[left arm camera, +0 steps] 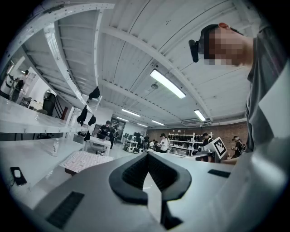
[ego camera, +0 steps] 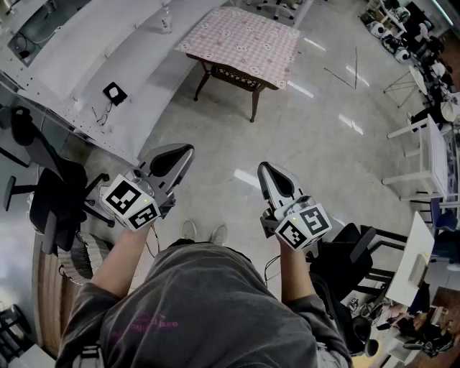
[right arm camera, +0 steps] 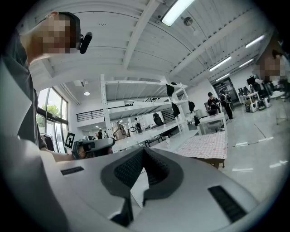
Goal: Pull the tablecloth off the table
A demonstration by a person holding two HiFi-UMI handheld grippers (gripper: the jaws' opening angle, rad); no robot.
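We're standing well short of the pink checked tablecloth [ego camera: 243, 39], left gripper [ego camera: 187, 152] and right gripper [ego camera: 264, 168] both pinched together, empty

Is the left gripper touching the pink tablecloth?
Apart. Head view shows bare floor between the left gripper and the tablecloth on the far table.

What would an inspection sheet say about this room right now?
Surface: small table, top covered, standing well ahead of the person.
Job's things: pink checked tablecloth, lying flat, untouched.
Clutter: bottle and black device on the white bench.
Grippers: left gripper and right gripper both shut, empty.
Cables: thin cable beside the device.
Surroundings: glossy floor, black chair.
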